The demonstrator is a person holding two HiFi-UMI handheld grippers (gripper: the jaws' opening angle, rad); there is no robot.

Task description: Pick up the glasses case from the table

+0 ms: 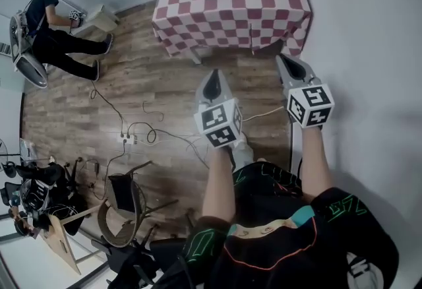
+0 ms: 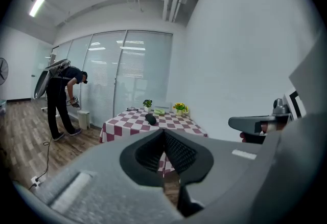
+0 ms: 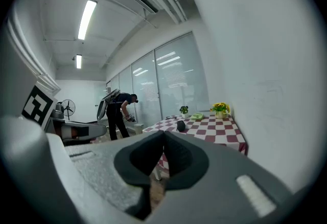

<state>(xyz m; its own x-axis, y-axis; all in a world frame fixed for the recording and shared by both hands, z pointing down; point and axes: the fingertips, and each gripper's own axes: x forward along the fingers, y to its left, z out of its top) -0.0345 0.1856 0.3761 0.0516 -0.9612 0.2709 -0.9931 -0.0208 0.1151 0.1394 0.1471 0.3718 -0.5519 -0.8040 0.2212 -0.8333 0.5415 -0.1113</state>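
Bright, even indoor light — ceiling tube lights (image 3: 88, 18) on, glazed wall (image 2: 130, 77) glowing pale. Heavy fisheye bending, black corners in both gripper views; nearest foreground soft. Shadows faint.

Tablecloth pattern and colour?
The tablecloth is red-and-white checked; the head view shows it best.

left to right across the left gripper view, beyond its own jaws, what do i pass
person → potted plant → green item → yellow flowers → right gripper
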